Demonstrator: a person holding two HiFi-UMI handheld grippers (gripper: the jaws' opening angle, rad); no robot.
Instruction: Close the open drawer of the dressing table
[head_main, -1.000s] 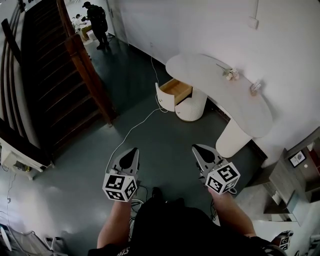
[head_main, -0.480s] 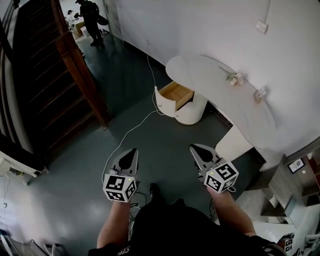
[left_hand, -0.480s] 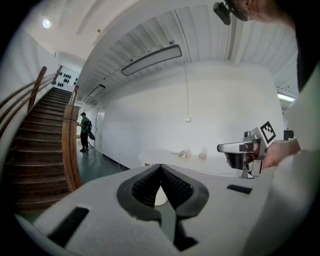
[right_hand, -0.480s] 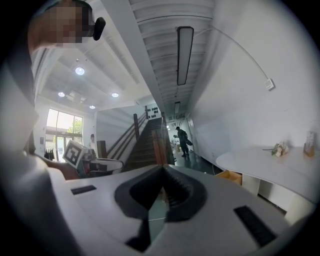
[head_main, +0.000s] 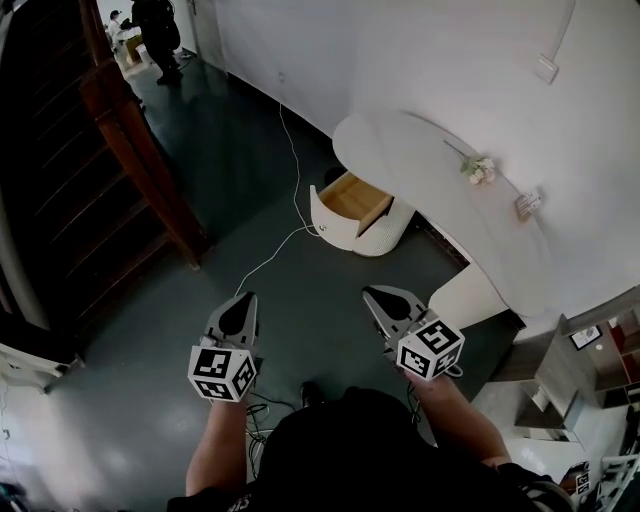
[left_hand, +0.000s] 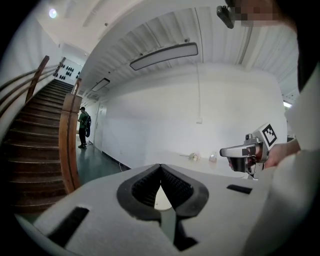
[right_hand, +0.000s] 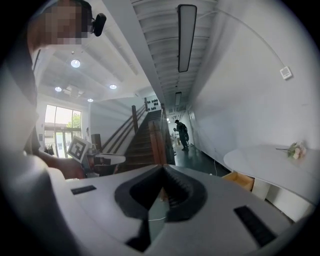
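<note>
Change: the dressing table (head_main: 420, 160) and its drawer (head_main: 352, 197) lie a little lower in the head view than a second ago. The far person (head_main: 155, 25) is now at the top edge.
Drawer place: under the left end of the white surface, pulled out of the round pedestal (head_main: 385, 228), well apart from both grippers.
Drawer direction: its white front faces left, toward the staircase (head_main: 60, 150). Its long axis runs left to right.
Left hand-held gripper (head_main: 246, 298): jaws pressed together, nothing between them.
Right hand-held gripper (head_main: 372, 293): jaws pressed together, nothing between them.
Count: one open drawer, one dressing table, two hand-held grippers, one flower sprig (head_main: 478, 169) on the surface, one cable (head_main: 290, 160) on the floor.
</note>
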